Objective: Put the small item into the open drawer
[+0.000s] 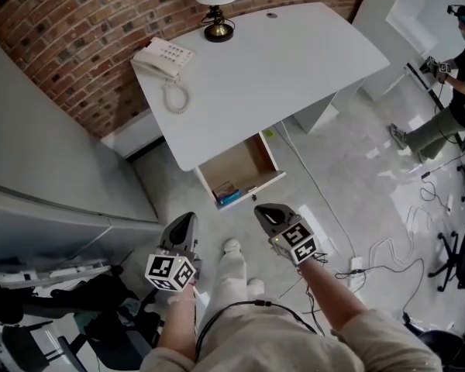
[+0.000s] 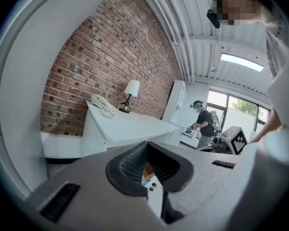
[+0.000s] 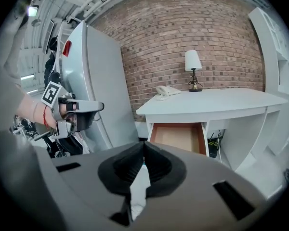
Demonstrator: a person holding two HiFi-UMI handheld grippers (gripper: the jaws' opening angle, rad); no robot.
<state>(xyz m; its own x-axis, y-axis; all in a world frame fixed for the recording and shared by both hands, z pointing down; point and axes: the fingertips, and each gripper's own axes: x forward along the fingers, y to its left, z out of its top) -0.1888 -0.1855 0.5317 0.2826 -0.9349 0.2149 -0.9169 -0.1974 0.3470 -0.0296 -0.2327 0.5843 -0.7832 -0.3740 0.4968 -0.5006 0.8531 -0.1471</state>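
The white desk (image 1: 294, 60) has its wooden drawer (image 1: 240, 165) pulled open toward me. Small blue and orange items (image 1: 226, 194) lie in the drawer's front left corner. My left gripper (image 1: 187, 218) hangs below the drawer's front, shut and empty. My right gripper (image 1: 262, 210) is just in front of the drawer's front edge, also shut with nothing between its pads. In the left gripper view the jaws (image 2: 146, 146) meet, and a bit of the drawer's contents shows behind them. The right gripper view shows closed jaws (image 3: 143, 149) facing the open drawer (image 3: 178, 137).
A white telephone (image 1: 164, 58) and a lamp (image 1: 216, 6) stand on the desk. A tall grey cabinet (image 1: 46, 153) is at the left. Another person (image 1: 449, 91) works at the far right, and cables (image 1: 387, 254) trail over the floor.
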